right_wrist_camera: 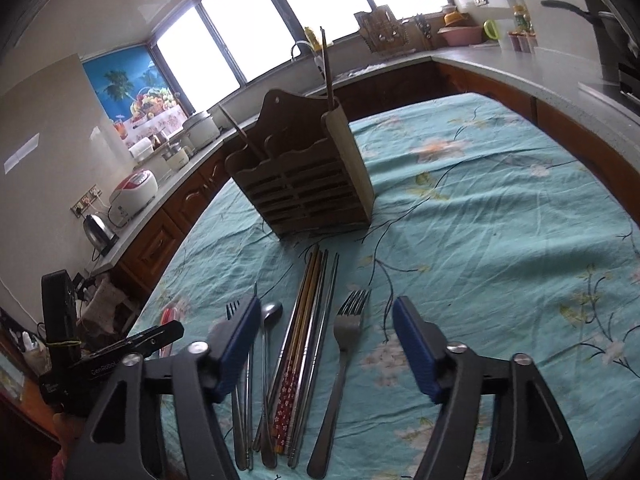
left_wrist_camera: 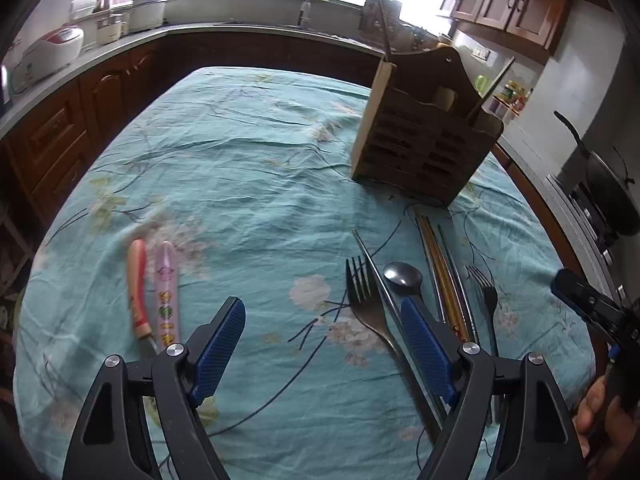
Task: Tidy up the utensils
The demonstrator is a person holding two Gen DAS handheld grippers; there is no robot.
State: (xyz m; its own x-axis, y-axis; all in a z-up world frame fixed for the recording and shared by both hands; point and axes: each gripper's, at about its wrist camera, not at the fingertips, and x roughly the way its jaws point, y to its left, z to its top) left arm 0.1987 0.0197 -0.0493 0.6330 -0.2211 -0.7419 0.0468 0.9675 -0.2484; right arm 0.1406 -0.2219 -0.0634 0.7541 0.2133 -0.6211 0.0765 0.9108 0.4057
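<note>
Teal tablecloth point(left_wrist_camera: 240, 168) bare left of wooden caddy point(left_wrist_camera: 424, 140)

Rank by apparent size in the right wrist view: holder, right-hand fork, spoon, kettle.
1. holder, clearly largest.
2. fork, long and close to the camera, so nearness inflates it.
3. spoon, partly hidden by a gripper finger; it may match the fork.
4. kettle, smallest, but far away.

Bright windows point(right_wrist_camera: 224, 40) over a grey counter point(left_wrist_camera: 120, 46); brown wooden cabinets point(left_wrist_camera: 504, 4) on the wall, a white rice cooker point(right_wrist_camera: 132, 196), teal flowered tablecloth point(left_wrist_camera: 240, 152).
</note>
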